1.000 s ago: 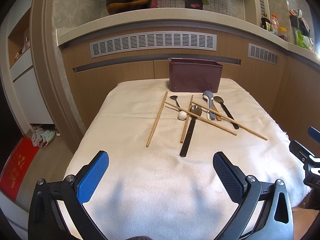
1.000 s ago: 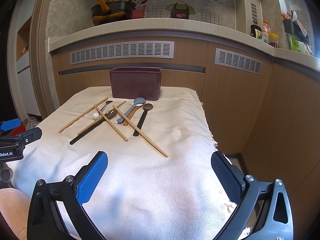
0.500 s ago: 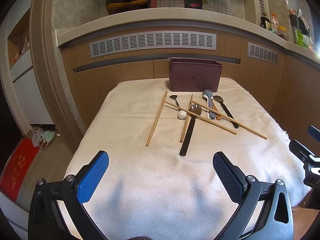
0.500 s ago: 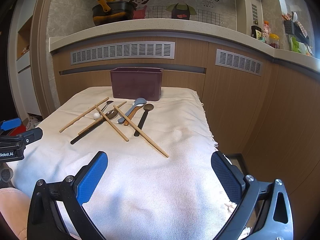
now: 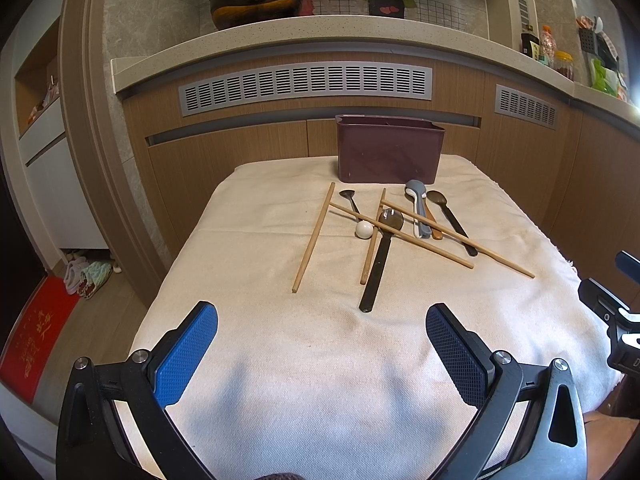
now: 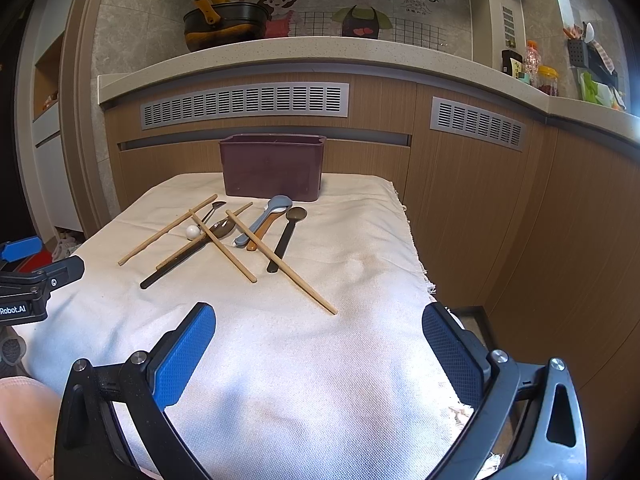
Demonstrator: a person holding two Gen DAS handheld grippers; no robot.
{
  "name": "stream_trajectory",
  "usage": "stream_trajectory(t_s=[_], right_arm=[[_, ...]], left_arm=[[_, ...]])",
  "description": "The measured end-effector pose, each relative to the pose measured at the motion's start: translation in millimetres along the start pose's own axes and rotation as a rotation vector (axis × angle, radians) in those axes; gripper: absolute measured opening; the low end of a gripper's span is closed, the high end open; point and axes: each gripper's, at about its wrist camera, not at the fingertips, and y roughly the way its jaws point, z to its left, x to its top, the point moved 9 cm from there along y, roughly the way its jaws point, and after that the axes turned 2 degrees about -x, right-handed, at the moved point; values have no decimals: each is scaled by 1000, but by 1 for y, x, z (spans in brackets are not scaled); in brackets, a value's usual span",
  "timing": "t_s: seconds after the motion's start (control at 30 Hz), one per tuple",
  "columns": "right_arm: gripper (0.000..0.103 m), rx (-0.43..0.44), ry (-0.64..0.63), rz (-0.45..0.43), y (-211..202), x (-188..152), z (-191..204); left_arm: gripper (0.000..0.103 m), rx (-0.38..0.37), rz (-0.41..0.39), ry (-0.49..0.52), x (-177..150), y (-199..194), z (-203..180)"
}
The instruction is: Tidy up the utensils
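Both the left gripper (image 5: 322, 342) and right gripper (image 6: 319, 340) hung with jaws apart and empty, near the scattered wooden chopsticks (image 5: 313, 239) before the far maroon plastic bin (image 5: 389, 149).

Cloth-covered table (image 5: 248, 240), seemingly; scattered utensils (image 5: 400, 228).

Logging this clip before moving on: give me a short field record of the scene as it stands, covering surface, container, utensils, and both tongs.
surface: table draped in a cream cloth
container: maroon utensil bin at the far end, upright; contents not visible
chopsticks: four wooden, loose and crossed, e.g. leftmost chopstick
spoons: black-handled spoon, grey spoon, brown spoon, small metal spoon
other: white ball among the utensils
left tongs: open, holding nothing
right tongs: open, holding nothing
progress: no utensil picked up
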Motion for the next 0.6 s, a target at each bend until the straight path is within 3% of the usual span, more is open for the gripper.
stream_trajectory(t_s=[0.37, 0.6], right_arm=[[103, -4, -11, -3, 3, 7, -3], [103, -31, -27, -42, 16, 39, -7]], left_arm=[[103, -10, 12, 18, 6, 3, -2], [103, -9, -3, 16, 34, 17, 2]])
